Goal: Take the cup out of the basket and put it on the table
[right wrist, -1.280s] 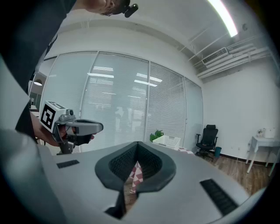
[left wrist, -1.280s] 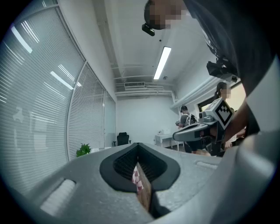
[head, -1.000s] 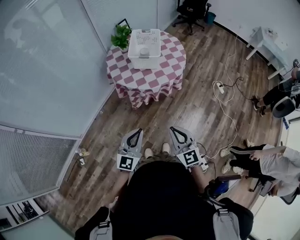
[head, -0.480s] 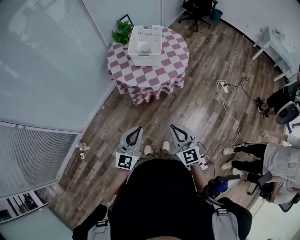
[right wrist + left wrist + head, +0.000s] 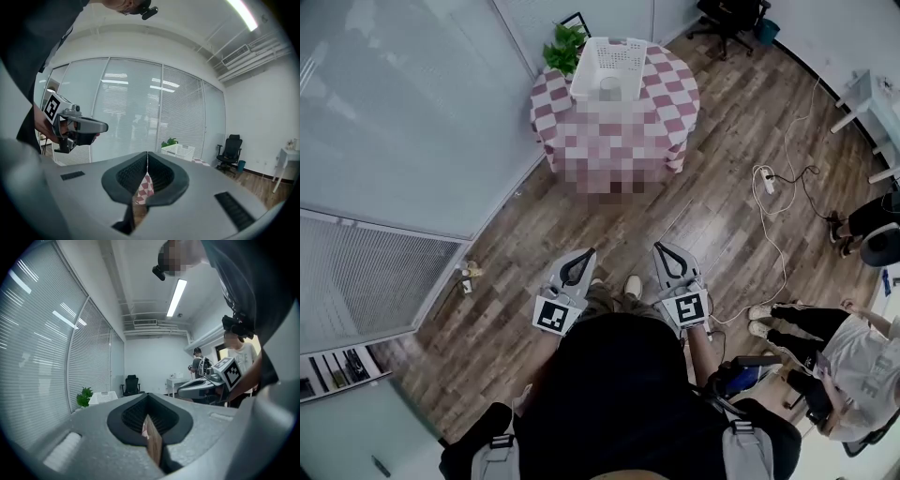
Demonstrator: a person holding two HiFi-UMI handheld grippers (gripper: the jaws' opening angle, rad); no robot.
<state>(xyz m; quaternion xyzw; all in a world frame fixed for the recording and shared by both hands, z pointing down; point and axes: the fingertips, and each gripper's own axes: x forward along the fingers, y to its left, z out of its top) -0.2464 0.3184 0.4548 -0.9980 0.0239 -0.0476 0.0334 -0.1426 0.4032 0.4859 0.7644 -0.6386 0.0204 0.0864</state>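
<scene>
**A:** Head view first. What does the basket [image 5: 609, 66] hold?

**B:** I see one pale cup [image 5: 610, 89] inside it, against the near wall. The white basket sits by the far edge of the checked table [image 5: 682, 89], with a plant [image 5: 567, 49] just behind it.

**A:** And the claws?

**B:** The left gripper [image 5: 584, 256] and right gripper [image 5: 661, 250] both have their jaws pressed together with nothing in them, well apart from the table. Wood floor [image 5: 675, 220] lies between, and a power strip [image 5: 766, 180] with its cable trails off to the right.
</scene>
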